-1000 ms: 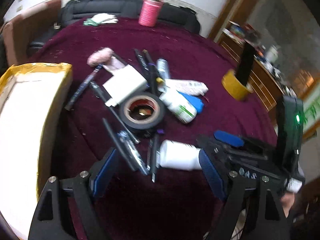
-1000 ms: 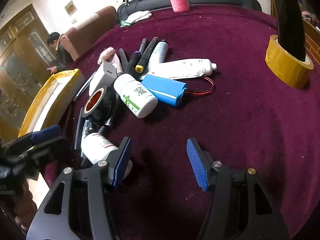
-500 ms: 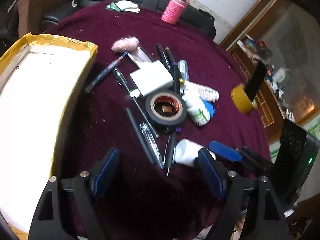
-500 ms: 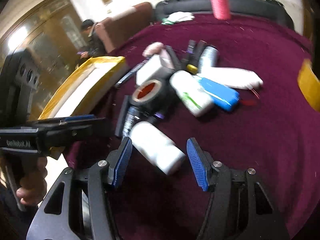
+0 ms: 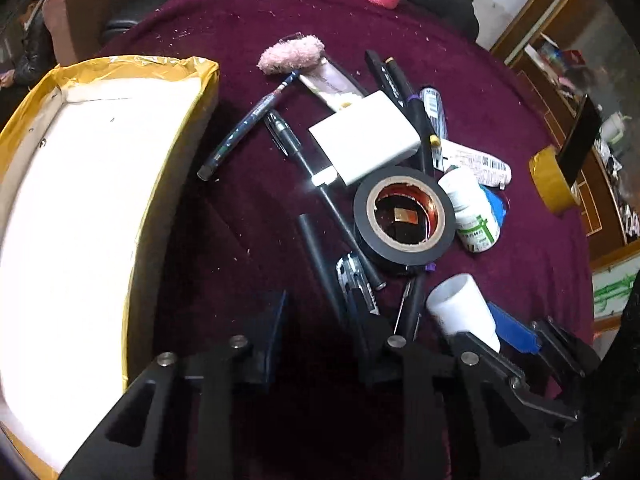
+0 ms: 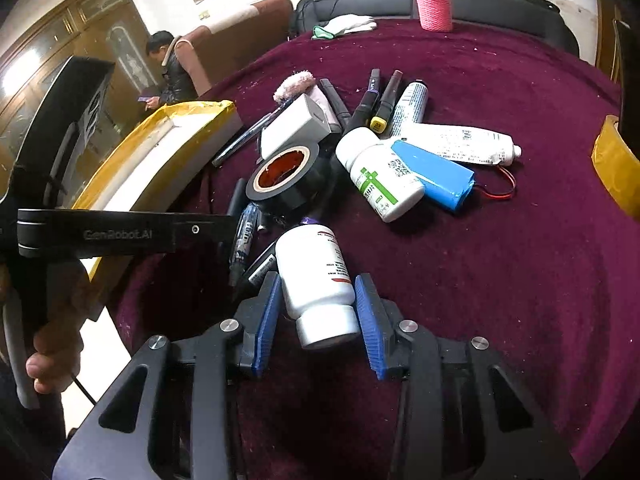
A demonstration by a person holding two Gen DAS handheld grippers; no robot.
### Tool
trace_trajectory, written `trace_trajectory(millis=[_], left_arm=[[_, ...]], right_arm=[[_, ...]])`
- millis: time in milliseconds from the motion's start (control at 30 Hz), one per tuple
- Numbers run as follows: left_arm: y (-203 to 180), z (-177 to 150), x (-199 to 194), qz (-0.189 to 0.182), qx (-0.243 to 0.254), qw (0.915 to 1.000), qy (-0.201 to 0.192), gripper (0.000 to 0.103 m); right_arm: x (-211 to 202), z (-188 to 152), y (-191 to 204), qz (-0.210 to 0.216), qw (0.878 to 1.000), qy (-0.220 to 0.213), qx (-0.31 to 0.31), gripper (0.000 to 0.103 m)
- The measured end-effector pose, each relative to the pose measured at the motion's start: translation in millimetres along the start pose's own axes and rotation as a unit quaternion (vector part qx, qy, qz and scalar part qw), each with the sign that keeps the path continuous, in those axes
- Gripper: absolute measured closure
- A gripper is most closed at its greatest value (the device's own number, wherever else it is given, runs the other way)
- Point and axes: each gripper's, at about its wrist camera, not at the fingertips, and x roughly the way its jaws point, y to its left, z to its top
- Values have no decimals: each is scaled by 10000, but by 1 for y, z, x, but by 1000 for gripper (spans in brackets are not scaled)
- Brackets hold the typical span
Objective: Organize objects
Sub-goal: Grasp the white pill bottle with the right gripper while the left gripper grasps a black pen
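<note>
The right tongs are closing, ribbed blue pads against a smooth white plastic bottle lying on the plush maroon desk. The left tongs are closing around dark pens. Beyond sit glossy black tape and a yellow-rimmed tray.

right gripper closing on the white bottle, blue pads either side; it lies just in front of the black tape roll.
</note>
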Motion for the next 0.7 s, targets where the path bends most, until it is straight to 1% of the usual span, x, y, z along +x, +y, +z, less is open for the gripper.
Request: trace_trajectory(millis=[33, 67, 133, 200, 233, 267, 300, 333, 367, 400, 433, 500, 533, 567, 600, 633, 667, 700], left_arm=[[1, -1, -3, 45, 6, 10000, 20, 75], [2, -1, -10, 83, 2, 10000, -49, 75], [-4, 0, -18, 8, 165, 9996, -227, 75], [-7, 3, -19, 12, 118, 9995, -290, 75], [-11, 6, -18, 102, 209, 9993, -277, 75], [-16, 9, -12, 333, 332, 9987, -181, 75], [-16, 9, -6, 361, 322, 9988, -71, 76], [-15, 9, -1, 270, 317, 9991, 65, 80], [-15, 10, 3, 150, 328, 9992, 146, 80], [-15, 9, 1, 146, 343, 9992, 110, 81], [-16, 8, -1, 90, 390, 9991, 102, 85], [-15, 3, -3, 35, 419, 9991, 55, 87], [-13, -1, -7, -23, 460, 9989, 1, 90], [-9, -5, -11, -155, 429, 9990, -10, 96], [-4, -5, -15, -265, 367, 9990, 13, 98], [1, -6, -19, -308, 311, 9990, 0, 99], [11, -7, -21, -232, 242, 9994, -78, 101], [13, -7, -21, -173, 174, 9997, -87, 101]], right_arm=[[1, 1, 0, 8, 10000, 27, 34, 65], [4, 1, 0, -1, 10000, 54, 36, 65], [7, 0, 3, -43, 9999, 95, -8, 65], [12, -1, 4, -92, 9998, 175, -24, 65], [14, -1, 4, -98, 9998, 198, -10, 65], [14, -1, 4, -108, 9998, 184, -19, 65], [14, -1, 4, -111, 9997, 194, -24, 65], [13, -1, 5, -114, 9997, 198, -10, 65], [13, 0, 5, -122, 9997, 207, 15, 65], [14, 0, 5, -131, 9997, 220, 14, 65], [14, 1, 5, -142, 9996, 234, -8, 65], [16, 2, 4, -142, 9996, 259, 12, 65], [17, 3, 5, -146, 9995, 266, 1, 65], [18, 5, 5, -157, 9995, 275, -29, 65], [19, 6, 5, -173, 9995, 273, -34, 65], [20, 7, 4, -197, 9994, 297, -22, 65], [21, 8, 4, -203, 9993, 324, -20, 65], [21, 9, 4, -210, 9992, 351, -25, 65]])
